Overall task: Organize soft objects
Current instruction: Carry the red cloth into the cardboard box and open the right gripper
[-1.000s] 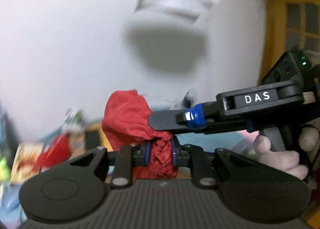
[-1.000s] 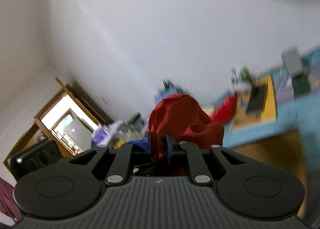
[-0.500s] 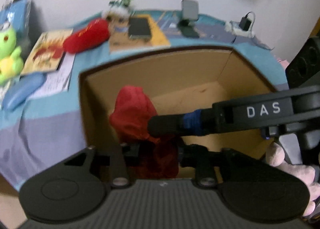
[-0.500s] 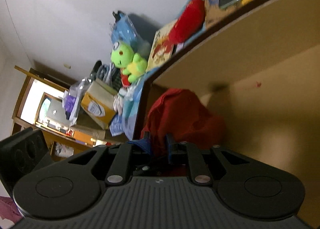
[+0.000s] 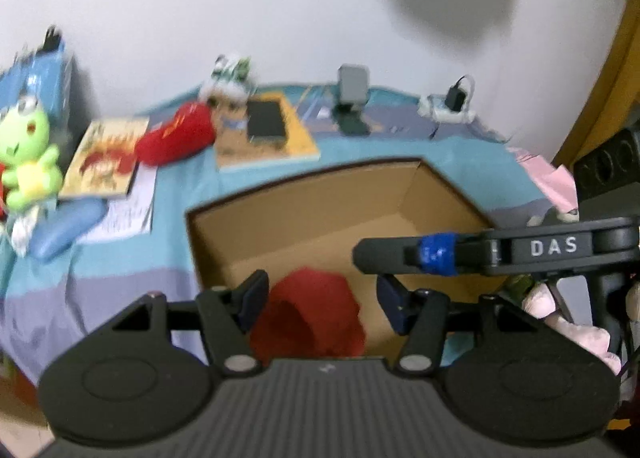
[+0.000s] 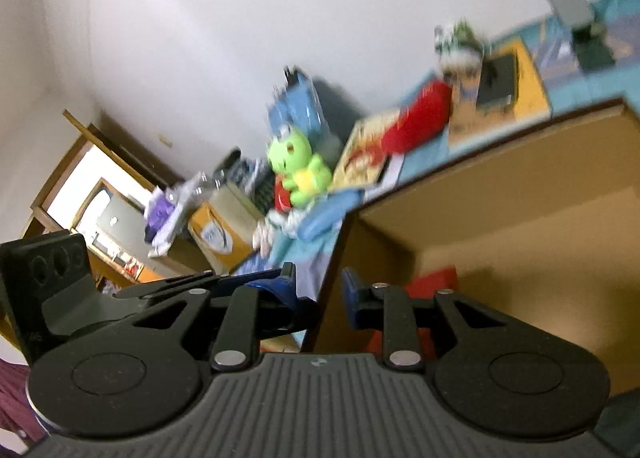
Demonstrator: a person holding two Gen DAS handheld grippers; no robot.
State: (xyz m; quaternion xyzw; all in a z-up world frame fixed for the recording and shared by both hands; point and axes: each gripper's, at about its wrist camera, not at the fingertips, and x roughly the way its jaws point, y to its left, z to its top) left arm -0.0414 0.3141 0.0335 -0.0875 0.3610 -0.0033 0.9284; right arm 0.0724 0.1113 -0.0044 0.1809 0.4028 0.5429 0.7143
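Between left tongs (image 5: 318, 298), jaws just opened wide, red cloth (image 5: 312, 316) lying loose inside cardboard box (image 5: 320, 198); right tongs (image 6: 318, 294) just parting narrowly, gripping nothing, beside.

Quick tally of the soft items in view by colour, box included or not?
Red: 2, cloth in the box, pouch on the bed
Green: 1, frog plush
Blue: 1, long cushion
Pink: 1, plush, partly hidden
Total: 5 soft items, box not counted
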